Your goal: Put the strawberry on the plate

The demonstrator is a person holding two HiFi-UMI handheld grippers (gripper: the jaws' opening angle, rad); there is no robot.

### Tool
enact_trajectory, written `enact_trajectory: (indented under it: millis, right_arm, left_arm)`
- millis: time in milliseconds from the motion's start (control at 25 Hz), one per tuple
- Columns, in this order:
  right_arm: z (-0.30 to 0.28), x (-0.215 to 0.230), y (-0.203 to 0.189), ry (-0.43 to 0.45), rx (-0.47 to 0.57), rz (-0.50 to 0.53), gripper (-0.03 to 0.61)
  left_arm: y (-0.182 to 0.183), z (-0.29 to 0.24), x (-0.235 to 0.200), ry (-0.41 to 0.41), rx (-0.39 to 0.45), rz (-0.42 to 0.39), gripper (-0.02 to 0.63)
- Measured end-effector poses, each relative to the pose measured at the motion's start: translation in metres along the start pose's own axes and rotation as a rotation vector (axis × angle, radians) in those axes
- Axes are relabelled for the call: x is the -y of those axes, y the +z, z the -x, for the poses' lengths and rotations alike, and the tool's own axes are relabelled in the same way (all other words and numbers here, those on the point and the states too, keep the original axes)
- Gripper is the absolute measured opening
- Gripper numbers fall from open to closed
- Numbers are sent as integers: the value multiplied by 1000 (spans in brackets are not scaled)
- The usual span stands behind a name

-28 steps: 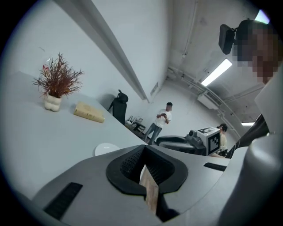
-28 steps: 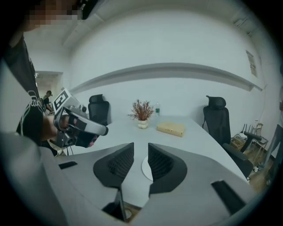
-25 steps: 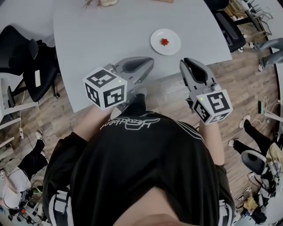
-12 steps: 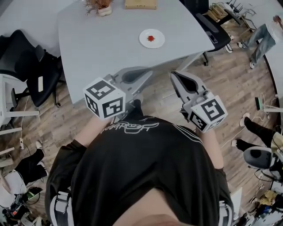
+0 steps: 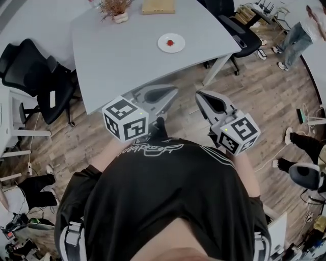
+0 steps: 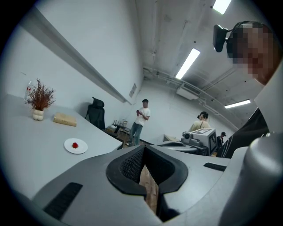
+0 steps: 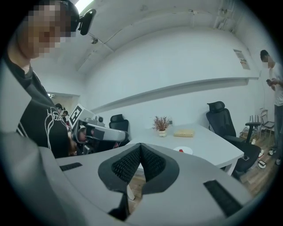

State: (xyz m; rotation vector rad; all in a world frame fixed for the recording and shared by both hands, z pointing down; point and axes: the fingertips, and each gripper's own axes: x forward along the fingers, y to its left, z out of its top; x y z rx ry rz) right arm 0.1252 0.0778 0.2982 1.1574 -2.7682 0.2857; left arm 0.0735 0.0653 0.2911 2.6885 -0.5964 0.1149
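Observation:
A red strawberry (image 5: 171, 42) lies in the middle of a small white plate (image 5: 179, 46) on the far part of the grey table (image 5: 127, 61). My left gripper (image 5: 174, 92) and right gripper (image 5: 198, 95) hang side by side over the wood floor, short of the table's near edge and well away from the plate. Both are shut with nothing between their jaws. The left gripper view shows its closed tips (image 6: 143, 148) with the plate (image 6: 82, 148) and strawberry (image 6: 74, 145) far off to the left. The right gripper view shows its closed tips (image 7: 140, 145), with the strawberry (image 7: 180, 150) beyond.
A dried plant in a small vase (image 5: 116, 10) and a tan box (image 5: 158, 6) stand at the table's far side. Black office chairs stand at the left (image 5: 30, 76) and at the right (image 5: 239, 30). A person (image 5: 300, 30) stands at the far right.
Both grippers and the wearer have drawn back from the table. The table, plate and strawberry now sit farther away and smaller in the head view.

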Motion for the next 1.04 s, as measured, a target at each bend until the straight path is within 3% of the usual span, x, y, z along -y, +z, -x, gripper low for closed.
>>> enact_trajectory:
  millis: [1040]
  right_arm:
    - [34,-4,-24,-49,-23,-13,8]
  left_arm:
    - [-27,-10,32,-23,-50,28,8]
